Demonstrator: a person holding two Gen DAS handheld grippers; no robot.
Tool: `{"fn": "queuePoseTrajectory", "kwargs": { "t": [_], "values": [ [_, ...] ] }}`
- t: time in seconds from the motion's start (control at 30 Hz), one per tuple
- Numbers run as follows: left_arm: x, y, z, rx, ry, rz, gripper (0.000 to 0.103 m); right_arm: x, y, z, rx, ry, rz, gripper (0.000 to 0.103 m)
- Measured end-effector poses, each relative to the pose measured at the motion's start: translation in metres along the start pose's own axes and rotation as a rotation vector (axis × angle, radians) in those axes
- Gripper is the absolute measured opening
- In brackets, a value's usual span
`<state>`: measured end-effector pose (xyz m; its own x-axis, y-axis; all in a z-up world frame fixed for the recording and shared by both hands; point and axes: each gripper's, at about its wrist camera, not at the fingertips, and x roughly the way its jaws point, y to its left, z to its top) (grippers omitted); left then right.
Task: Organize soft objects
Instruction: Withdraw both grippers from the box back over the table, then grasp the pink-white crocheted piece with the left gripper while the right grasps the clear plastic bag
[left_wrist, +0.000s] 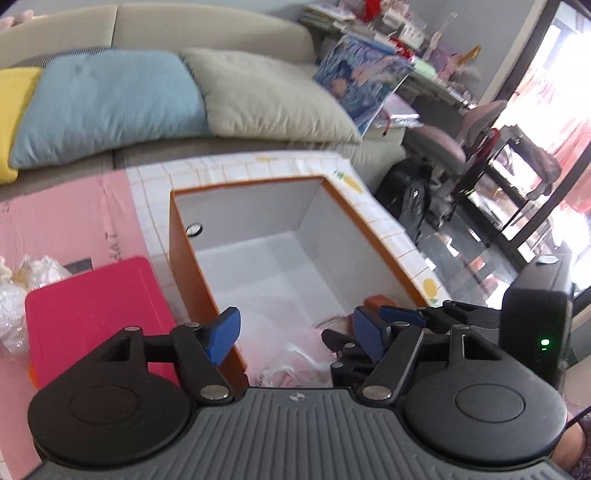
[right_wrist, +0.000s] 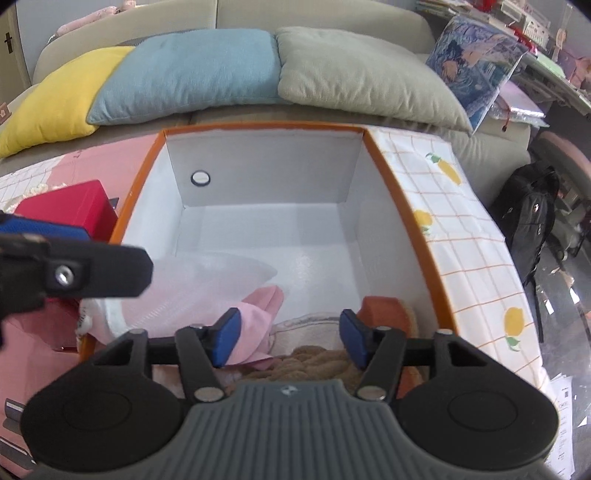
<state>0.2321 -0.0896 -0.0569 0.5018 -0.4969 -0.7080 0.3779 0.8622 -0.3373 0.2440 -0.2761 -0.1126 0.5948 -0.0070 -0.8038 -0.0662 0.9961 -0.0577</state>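
Note:
An open box with orange rim and white inside (right_wrist: 402, 192) (left_wrist: 184, 266) stands on the table. In its near part lie a pink soft toy (right_wrist: 258, 306), a white mesh bag (right_wrist: 192, 284), a brown knitted piece (right_wrist: 317, 363) and an orange-brown soft thing (right_wrist: 388, 308). My right gripper (right_wrist: 290, 338) is open and empty just above these. My left gripper (left_wrist: 295, 336) is open and empty over the box's near left corner, above a plastic-wrapped pink item (left_wrist: 295, 358). The right gripper's blue pads (left_wrist: 397, 314) show beside it.
A red box (left_wrist: 96, 314) sits left of the open box on a pink cloth (left_wrist: 55, 221), with crinkled plastic bags (left_wrist: 22, 288) beyond it. Yellow (right_wrist: 59, 99), blue (right_wrist: 192, 74) and beige (right_wrist: 362, 77) cushions lie on the sofa behind. A black backpack (right_wrist: 532, 214) stands on the floor at right.

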Motion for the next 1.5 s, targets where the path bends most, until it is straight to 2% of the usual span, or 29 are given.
{"fn": "queuePoseTrajectory", "kwargs": {
  "t": [0.1, 0.33, 0.4, 0.5, 0.57, 0.77, 1.0, 1.2, 1.37, 1.5],
  "values": [
    [-0.018, -0.005, 0.000, 0.001, -0.043, -0.001, 0.085, -0.015, 0.004, 0.000, -0.014, -0.030, -0.025, 0.071],
    [-0.069, -0.014, -0.018, 0.057, -0.173, 0.029, 0.084, -0.057, 0.014, -0.005, -0.008, -0.139, -0.064, 0.074],
    [-0.084, -0.017, -0.027, 0.084, -0.217, 0.061, 0.084, -0.069, 0.017, -0.009, 0.016, -0.171, -0.058, 0.075],
    [-0.103, -0.016, -0.042, 0.113, -0.264, 0.118, 0.084, -0.084, 0.025, -0.018, 0.074, -0.211, -0.037, 0.083],
    [-0.115, -0.012, -0.052, 0.113, -0.279, 0.153, 0.084, -0.091, 0.035, -0.026, 0.088, -0.218, -0.005, 0.084],
    [-0.137, 0.007, -0.083, 0.062, -0.276, 0.234, 0.083, -0.104, 0.070, -0.047, 0.075, -0.215, 0.083, 0.086],
    [-0.157, 0.034, -0.111, -0.012, -0.252, 0.289, 0.083, -0.114, 0.105, -0.062, 0.040, -0.202, 0.181, 0.086],
    [-0.163, 0.052, -0.133, -0.017, -0.222, 0.359, 0.082, -0.117, 0.134, -0.066, -0.013, -0.197, 0.245, 0.084],
    [-0.170, 0.073, -0.135, -0.044, -0.229, 0.388, 0.081, -0.115, 0.162, -0.063, -0.121, -0.222, 0.276, 0.083],
    [-0.174, 0.089, -0.130, -0.014, -0.234, 0.419, 0.080, -0.110, 0.184, -0.051, -0.225, -0.257, 0.287, 0.083]
  ]
}}
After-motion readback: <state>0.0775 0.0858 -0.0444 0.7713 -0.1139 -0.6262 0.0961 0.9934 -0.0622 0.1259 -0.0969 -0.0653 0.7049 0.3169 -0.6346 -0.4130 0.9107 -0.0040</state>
